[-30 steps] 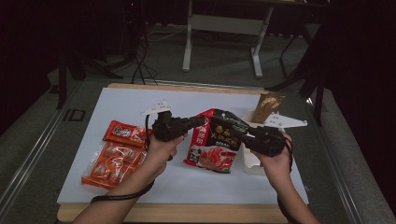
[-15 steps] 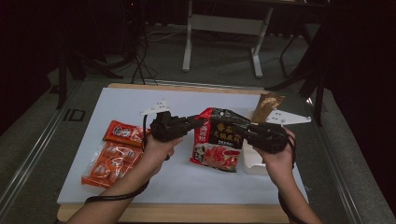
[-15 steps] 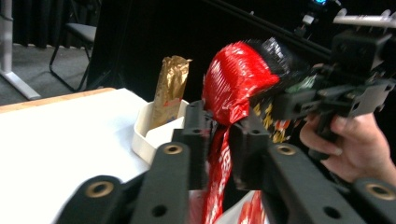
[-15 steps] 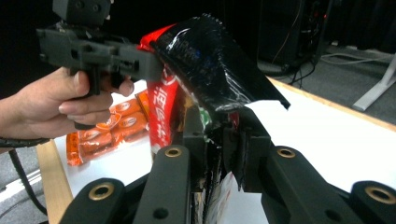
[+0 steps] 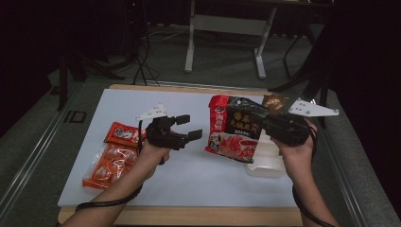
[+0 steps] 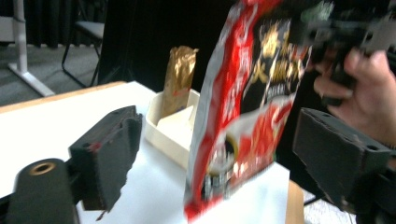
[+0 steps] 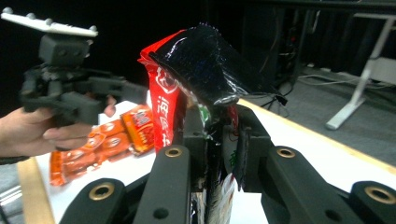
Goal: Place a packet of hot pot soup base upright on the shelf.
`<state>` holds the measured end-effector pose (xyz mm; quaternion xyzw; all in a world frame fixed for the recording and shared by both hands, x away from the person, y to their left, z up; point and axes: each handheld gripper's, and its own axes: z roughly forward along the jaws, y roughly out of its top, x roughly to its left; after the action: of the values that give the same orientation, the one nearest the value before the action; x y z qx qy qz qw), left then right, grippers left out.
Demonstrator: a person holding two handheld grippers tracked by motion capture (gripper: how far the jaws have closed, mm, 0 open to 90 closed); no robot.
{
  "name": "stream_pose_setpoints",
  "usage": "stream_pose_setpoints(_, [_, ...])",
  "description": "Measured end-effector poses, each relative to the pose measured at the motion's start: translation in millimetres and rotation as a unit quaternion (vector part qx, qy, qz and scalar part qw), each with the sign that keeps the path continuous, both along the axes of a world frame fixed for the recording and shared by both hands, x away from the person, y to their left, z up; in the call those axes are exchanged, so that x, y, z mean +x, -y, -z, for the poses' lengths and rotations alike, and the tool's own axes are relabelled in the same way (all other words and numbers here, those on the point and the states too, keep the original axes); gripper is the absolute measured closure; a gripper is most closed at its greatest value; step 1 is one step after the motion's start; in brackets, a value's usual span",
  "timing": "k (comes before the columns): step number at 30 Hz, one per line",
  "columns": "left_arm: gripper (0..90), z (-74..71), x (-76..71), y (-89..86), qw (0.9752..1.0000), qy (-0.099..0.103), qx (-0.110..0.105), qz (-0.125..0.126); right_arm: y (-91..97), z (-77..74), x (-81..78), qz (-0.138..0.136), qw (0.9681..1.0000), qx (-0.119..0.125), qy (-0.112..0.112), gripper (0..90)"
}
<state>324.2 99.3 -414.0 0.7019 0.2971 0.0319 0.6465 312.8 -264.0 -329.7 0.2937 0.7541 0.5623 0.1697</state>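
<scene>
A red and black food pouch (image 5: 234, 132) hangs tilted above the white table top (image 5: 189, 179). My right gripper (image 5: 262, 124) is shut on its right edge. In the right gripper view the pouch (image 7: 201, 60) rises from between the closed jaws of that gripper (image 7: 219, 140). My left gripper (image 5: 191, 126) stands just left of the pouch; its jaws have just been opening and now gape wide. In the left gripper view the pouch (image 6: 247, 107) shows past the spread jaws of the left gripper (image 6: 224, 154), and neither pad presses on it.
Orange snack packs (image 5: 111, 156) lie at the table's left, under the left forearm. A shallow white tray (image 5: 267, 163) sits at the right, below the right hand, with a gold packet (image 5: 274, 101) behind it. Table legs and cables stand on the floor beyond.
The left gripper has let go of the pouch and opened wide. The right gripper has lifted the pouch up off the table and drawn it a little to the right.
</scene>
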Motion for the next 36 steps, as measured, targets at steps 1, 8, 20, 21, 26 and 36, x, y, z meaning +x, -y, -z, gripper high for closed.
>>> stream_pose_setpoints(1, [13.4, 1.2, -0.9, -0.6, 1.0000, -0.001, 0.001, -0.002, 1.5, -2.2, 0.9, 0.002, 1.0000, -0.001, 0.003, 77.3])
stream_pose_setpoints(8, [0.9, 12.5, -10.3, -7.7, 0.9994, 0.009, 0.031, -0.015, 18.8, -14.6, 10.0, 0.022, 0.9997, 0.003, 0.013, 77.3])
stream_pose_setpoints(20, [0.9, 26.4, -27.8, -14.7, 0.9965, 0.042, 0.069, -0.022, 63.9, -21.5, 26.2, 0.072, 0.9970, 0.006, 0.026, 77.1])
stream_pose_setpoints(21, [0.9, 29.4, -29.9, -15.3, 0.9959, 0.045, 0.076, -0.023, 67.4, -21.0, 27.6, 0.075, 0.9968, 0.008, 0.025, 77.1])
stream_pose_setpoints(26, [0.9, 39.6, -34.7, -19.3, 0.9957, 0.039, 0.080, -0.025, 89.7, -14.7, 36.4, 0.078, 0.9963, 0.005, 0.035, 77.1])
stream_pose_setpoints(36, [1.0, 57.7, -44.4, -25.9, 0.9950, 0.043, 0.077, -0.047, 112.4, 6.2, 57.1, 0.093, 0.9955, -0.002, 0.021, 76.9])
